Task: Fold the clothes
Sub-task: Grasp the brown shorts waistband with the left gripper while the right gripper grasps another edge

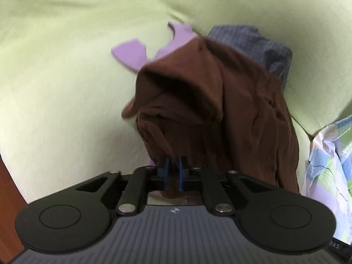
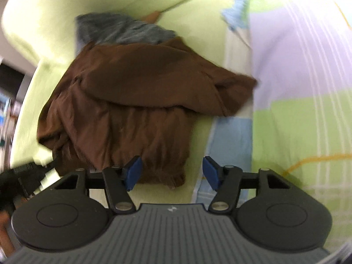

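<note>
On a pale green bed sheet [image 1: 55, 77] lies a crumpled brown cloth garment [image 1: 209, 101], partly over a grey-blue striped fabric piece [image 1: 259, 44] and beside a lilac cloth piece [image 1: 132, 52]. The left hand-held gripper [image 1: 172, 171] pinches the garment's hem between blue pads. The right hand-held gripper [image 2: 171, 171] gapes wide above the hem. A patterned pastel quilt [image 2: 297, 88] borders the sheet. Lettering at the left view's lower corner is unreadable.
</note>
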`<state>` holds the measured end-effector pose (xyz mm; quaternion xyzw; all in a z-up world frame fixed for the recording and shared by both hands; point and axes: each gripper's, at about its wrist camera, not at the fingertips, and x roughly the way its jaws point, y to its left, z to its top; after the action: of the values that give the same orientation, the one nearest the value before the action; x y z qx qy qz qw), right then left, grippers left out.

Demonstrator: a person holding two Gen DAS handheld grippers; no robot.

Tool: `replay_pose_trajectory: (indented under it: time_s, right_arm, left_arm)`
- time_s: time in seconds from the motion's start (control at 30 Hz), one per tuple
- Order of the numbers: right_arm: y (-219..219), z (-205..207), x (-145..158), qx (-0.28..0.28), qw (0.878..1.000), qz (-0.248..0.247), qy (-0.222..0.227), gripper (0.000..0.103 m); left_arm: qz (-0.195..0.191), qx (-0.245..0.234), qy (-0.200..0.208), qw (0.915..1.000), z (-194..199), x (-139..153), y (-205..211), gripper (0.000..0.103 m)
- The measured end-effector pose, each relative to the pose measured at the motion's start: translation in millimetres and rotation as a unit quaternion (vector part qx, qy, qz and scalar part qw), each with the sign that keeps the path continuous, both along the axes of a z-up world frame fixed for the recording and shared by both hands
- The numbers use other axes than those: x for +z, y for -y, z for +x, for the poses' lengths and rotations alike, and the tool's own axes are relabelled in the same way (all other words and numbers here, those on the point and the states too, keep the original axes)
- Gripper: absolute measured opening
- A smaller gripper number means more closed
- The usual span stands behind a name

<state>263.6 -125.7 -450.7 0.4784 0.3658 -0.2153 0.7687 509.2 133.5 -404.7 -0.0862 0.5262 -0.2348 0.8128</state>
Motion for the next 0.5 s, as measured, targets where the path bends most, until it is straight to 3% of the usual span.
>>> replay_pose_trajectory:
  time_s: [0.03,0.07,0.1,0.13,0.2,0.37,0.5]
  right_arm:
    - [1,0,-4,-0.009,1.000,0.006,0.005,0.058]
    - [1,0,1,-0.006,1.000,-0.003,0.009,0.039]
    - [0,0,6,-0.001,1.000,-0.013,0.012,0.030]
    - [0,1,11,0.004,1.000,-0.024,0.015,0.029]
    - [-1,2,21,0.014,0.999,-0.045,0.021,0.014]
    - [-2,2,45,0.031,0.995,-0.086,0.042,0.009]
    - [10,-2,71,0.017,0.992,-0.085,0.092,0.007]
  left_arm:
    - [-0.003,0.001,-0.001,1.0000,2,0,0,0.012]
    - [-0.003,-0.001,0.002,1.0000,3,2,1,0.008]
    - [-0.001,-0.002,0.005,1.0000,2,3,2,0.000]
    - [0.004,-0.009,0.016,0.9998,0,6,3,0.000]
    - [0.011,-0.017,0.027,0.9994,0,13,6,0.000]
    - [-0.013,-0.007,0.020,0.9997,6,35,-10,0.000]
    - [-0.036,-0.016,0.053,0.9978,0,74,-22,0.000]
